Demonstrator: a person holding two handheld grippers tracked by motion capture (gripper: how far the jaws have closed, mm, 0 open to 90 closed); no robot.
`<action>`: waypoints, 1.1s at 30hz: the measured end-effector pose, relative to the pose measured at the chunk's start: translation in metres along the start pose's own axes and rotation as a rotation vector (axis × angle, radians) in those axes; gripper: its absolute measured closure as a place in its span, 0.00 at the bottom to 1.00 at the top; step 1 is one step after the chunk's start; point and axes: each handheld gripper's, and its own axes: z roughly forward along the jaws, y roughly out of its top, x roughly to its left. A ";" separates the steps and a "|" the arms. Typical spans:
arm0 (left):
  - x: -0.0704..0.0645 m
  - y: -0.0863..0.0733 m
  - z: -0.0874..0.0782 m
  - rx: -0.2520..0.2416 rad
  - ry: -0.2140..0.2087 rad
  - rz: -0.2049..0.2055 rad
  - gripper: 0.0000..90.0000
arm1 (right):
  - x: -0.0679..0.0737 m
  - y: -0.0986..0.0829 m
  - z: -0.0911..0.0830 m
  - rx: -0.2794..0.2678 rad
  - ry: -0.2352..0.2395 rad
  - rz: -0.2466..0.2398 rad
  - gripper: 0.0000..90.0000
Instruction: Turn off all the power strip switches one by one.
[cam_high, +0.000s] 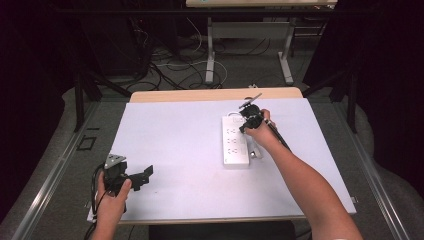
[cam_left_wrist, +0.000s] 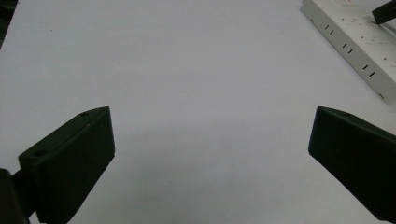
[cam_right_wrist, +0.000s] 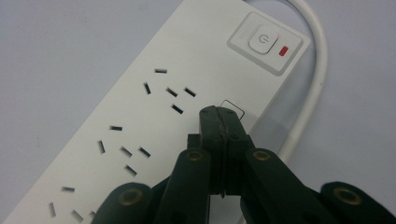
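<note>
Right gripper view is showing the right tongs (cam_right_wrist: 223, 122) pressed together empty, hovering over the power strip (cam_right_wrist: 187, 93) near its switch (cam_right_wrist: 263, 39); pressing squarely on that button is looking wisest, while the left tongs (cam_left_wrist: 210, 154) are idling wide apart over the tabletop (cam_left_wrist: 187, 70)

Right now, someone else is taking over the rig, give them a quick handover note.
Left gripper: open, holds nothing, low over the bare table near its front left corner.
Right gripper: jaws shut, empty, tips over the power strip just short of its switch.
Power strip lies flat right of centre; white cable leaves its far end; nothing plugged in.
Done: right gripper brought to the switch end.
Left: probably pressing the switch; the pictures don't settle whether it's been pressed.
</note>
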 end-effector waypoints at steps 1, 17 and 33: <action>0.000 0.000 0.000 0.000 0.000 0.000 0.00 | 0.001 0.000 0.000 0.017 -0.003 0.003 1.00; -0.001 0.001 -0.001 0.011 -0.002 0.008 0.00 | 0.002 -0.003 0.001 0.005 -0.012 -0.001 1.00; -0.001 0.001 0.000 0.001 -0.003 0.004 0.00 | 0.008 -0.007 -0.003 0.015 0.005 -0.002 1.00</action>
